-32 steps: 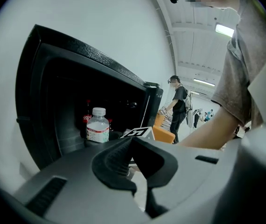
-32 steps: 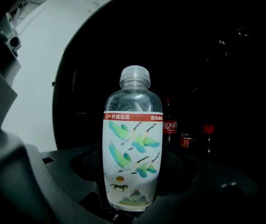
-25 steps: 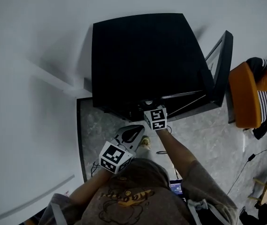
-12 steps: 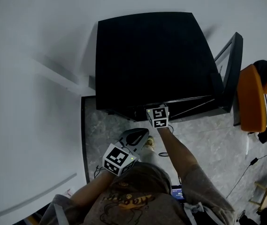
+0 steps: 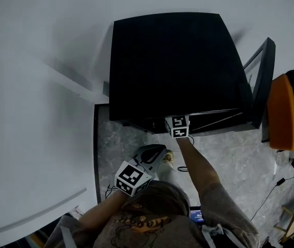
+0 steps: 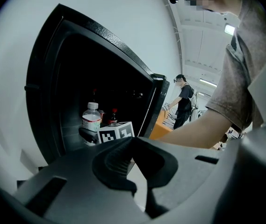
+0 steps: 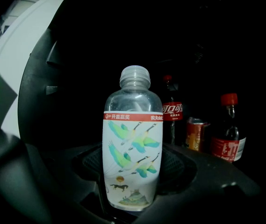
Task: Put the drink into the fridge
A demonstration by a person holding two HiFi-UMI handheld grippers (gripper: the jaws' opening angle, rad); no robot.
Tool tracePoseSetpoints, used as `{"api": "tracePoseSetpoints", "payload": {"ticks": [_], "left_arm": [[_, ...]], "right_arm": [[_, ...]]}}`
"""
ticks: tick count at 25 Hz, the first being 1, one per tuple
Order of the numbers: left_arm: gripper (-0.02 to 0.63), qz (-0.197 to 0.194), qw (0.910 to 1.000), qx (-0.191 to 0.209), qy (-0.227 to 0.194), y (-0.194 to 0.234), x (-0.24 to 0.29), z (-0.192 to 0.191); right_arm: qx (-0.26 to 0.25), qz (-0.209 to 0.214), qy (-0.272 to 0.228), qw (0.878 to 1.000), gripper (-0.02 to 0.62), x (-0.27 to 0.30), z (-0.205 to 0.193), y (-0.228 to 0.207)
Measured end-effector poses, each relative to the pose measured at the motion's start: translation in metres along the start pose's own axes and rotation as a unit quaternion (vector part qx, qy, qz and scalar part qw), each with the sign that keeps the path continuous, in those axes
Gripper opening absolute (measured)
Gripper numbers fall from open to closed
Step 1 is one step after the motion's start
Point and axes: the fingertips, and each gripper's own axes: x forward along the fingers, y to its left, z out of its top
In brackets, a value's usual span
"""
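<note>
1. Pinching a clear plastic water bottle with a crane-printed white label (image 7: 133, 125) low on its body, the right gripper's (image 7: 133, 171) fingers (image 7: 182, 164) hold it upright, probably so it can be stood down directly.
2. Location: the bottle is inside the dark cavity of the black box-shaped fridge (image 5: 172, 61), in front of two red-capped cola bottles (image 7: 172, 115) and a red can (image 7: 197, 133).
3. Left gripper (image 6: 132, 141): fingers pressed together, empty, held back outside the open black door (image 5: 258, 81), seemingly out of the way.
</note>
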Motion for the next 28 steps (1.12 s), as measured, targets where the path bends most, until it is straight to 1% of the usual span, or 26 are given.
{"api": "tracePoseSetpoints", "payload": {"ticks": [4,9,11,17,21,23,28], "left_arm": [[0.003,0.001,1.0000,-0.001,0.003,0.001,0.003,-0.002],[0.005,0.003,1.0000,-0.001,0.006,0.003,0.008,-0.001],[0.003,0.004,1.0000,-0.003,0.008,0.004,0.009,-0.002],[0.005,0.005,0.9999,-0.012,0.009,0.006,0.010,-0.003],[0.003,0.002,0.9998,-0.014,0.011,0.006,0.011,-0.004],[0.003,-0.001,0.9998,-0.012,0.014,0.006,0.012,-0.006],[0.003,-0.008,0.9998,-0.011,0.018,0.003,0.013,-0.008]], "right_arm": [[0.003,0.000,0.008,1.000,0.311,0.004,0.000,-0.005],[0.011,0.000,0.016,1.000,0.311,0.013,-0.026,-0.010],[0.009,0.004,0.014,1.000,0.311,0.014,-0.027,-0.008],[0.003,-0.004,0.010,1.000,0.311,0.015,-0.023,-0.009],[0.006,0.001,0.015,1.000,0.313,0.015,-0.033,-0.008],[0.001,0.004,0.014,1.000,0.311,0.014,-0.030,-0.005],[-0.007,-0.007,0.015,1.000,0.312,0.005,-0.013,-0.005]]}}
